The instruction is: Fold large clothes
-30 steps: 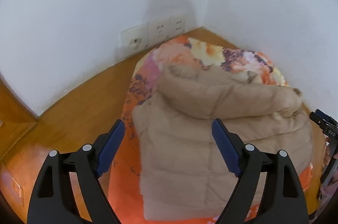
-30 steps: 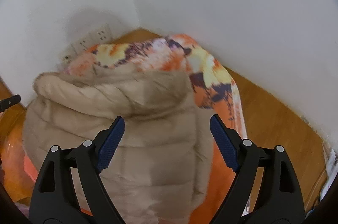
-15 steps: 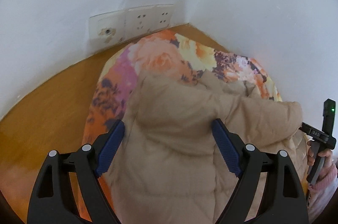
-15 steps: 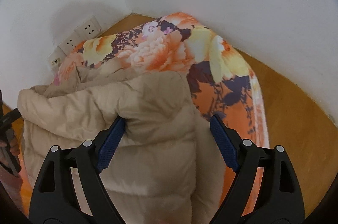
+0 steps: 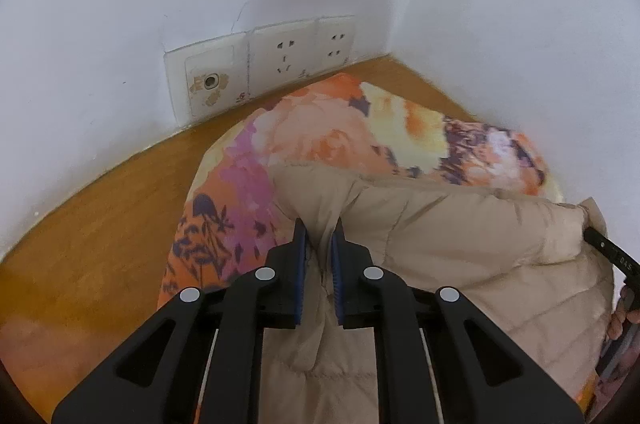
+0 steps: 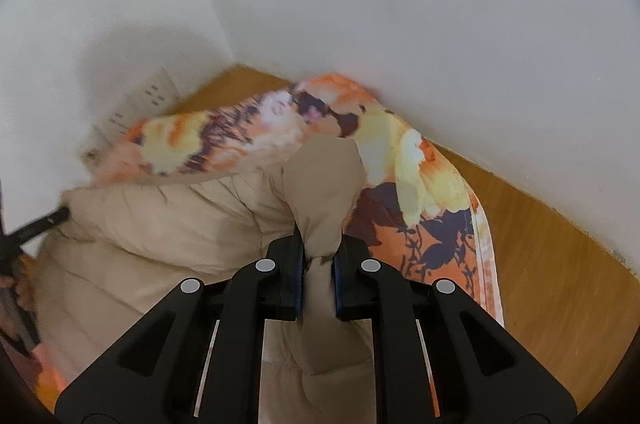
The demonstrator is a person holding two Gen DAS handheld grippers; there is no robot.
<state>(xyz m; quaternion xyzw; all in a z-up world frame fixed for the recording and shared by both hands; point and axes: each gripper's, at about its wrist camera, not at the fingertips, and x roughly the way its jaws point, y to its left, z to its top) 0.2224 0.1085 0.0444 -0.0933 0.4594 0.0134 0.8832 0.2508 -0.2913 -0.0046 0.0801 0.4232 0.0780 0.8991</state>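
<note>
Beige quilted puffer jacket [image 5: 460,248] lies bunched on the orange floral blanket [image 5: 320,128] in the corner of the wooden floor [image 5: 100,224], and I now have it at both ends. A second ago my jaws stood wide above it; they have just been closing, so my left gripper [image 5: 318,244] and right gripper [image 6: 319,244] each pinch a fold of its padded fabric. I judge the jacket ready to be lifted and folded over.
</note>
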